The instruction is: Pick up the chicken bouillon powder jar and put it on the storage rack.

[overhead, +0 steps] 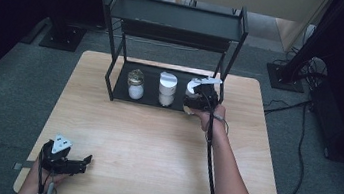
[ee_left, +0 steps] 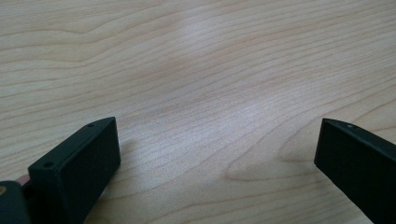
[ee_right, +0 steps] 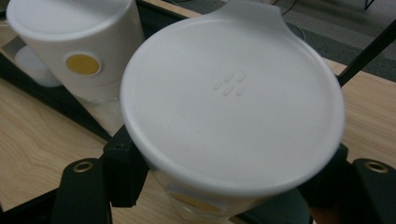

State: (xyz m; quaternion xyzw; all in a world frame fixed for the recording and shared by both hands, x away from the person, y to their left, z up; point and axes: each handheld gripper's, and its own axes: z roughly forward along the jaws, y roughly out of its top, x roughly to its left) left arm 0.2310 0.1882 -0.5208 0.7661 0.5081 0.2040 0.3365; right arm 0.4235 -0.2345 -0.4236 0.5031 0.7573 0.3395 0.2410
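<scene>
My right gripper (overhead: pixel 195 99) is shut on a white-lidded jar (ee_right: pixel 233 107), tilted, at the right end of the black rack's bottom shelf (overhead: pixel 151 93). In the right gripper view the jar's round white lid faces the camera, with the black jaws pressing its sides. A second white-lidded jar (overhead: pixel 166 88) with a yellow dot (ee_right: pixel 83 64) stands upright mid-shelf. A jar with a gold lid (overhead: pixel 136 83) stands at the shelf's left. My left gripper (overhead: pixel 84 162) rests near the table's front left corner, open, with bare wood (ee_left: pixel 210 93) between its jaws.
The black two-tier rack (overhead: pixel 175 22) stands at the back of the wooden table (overhead: pixel 153 145). Its upright posts (overhead: pixel 228 64) flank the held jar. Cables (overhead: pixel 301 134) lie on the grey floor to the right.
</scene>
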